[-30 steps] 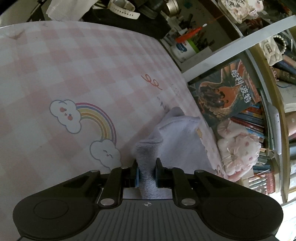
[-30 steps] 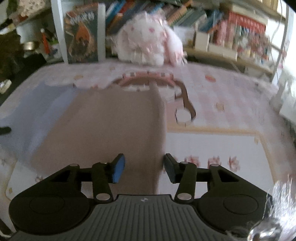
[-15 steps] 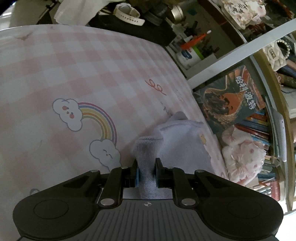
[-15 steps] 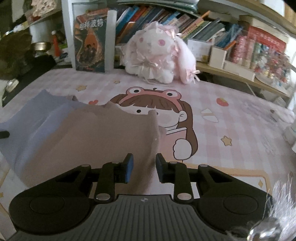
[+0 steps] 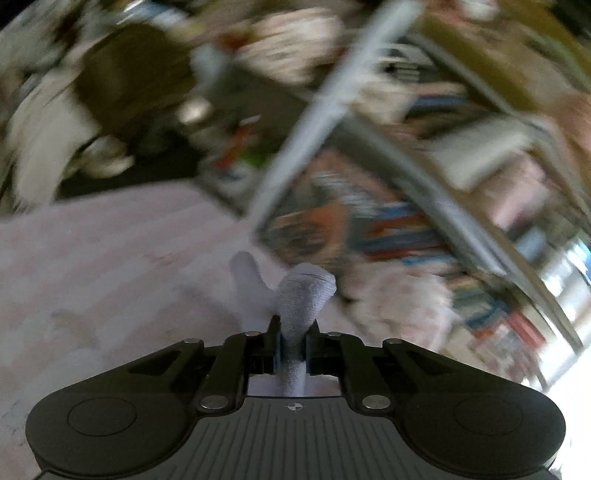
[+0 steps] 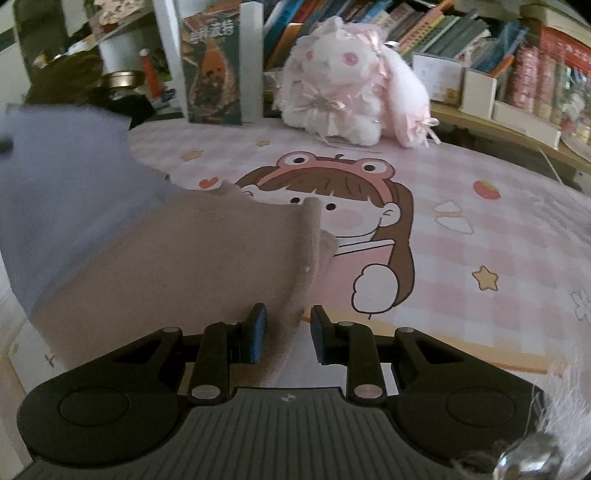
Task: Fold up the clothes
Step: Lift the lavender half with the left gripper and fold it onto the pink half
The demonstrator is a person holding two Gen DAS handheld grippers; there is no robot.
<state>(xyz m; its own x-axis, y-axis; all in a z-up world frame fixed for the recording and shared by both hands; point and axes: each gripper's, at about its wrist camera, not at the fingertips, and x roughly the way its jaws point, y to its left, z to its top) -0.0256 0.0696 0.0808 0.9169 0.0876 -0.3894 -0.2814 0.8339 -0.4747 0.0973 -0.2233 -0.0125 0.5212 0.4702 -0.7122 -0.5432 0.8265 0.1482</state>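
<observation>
Since the earlier frame the left gripper (image 5: 293,341) has swung upward, lifting the lavender cloth (image 5: 301,295) off the pink worktop (image 5: 92,258); its fingers are still closing, clamped on that upright fold. The right gripper (image 6: 286,332) tilts downward, fingers slightly apart around the tan cloth (image 6: 184,258) edge running away from it.

Motion blur smears nearly all of the left wrist view: the shelves (image 5: 424,155) and their contents are streaks of colour, and the pattern on the pink cover (image 5: 92,258) is unreadable. The lavender cloth (image 5: 301,299) drops out of sight behind the gripper body. In the right wrist view, the lavender cloth (image 6: 62,192) is cut off at the left edge and blurred. The book spines (image 6: 436,29) are too small to read.
</observation>
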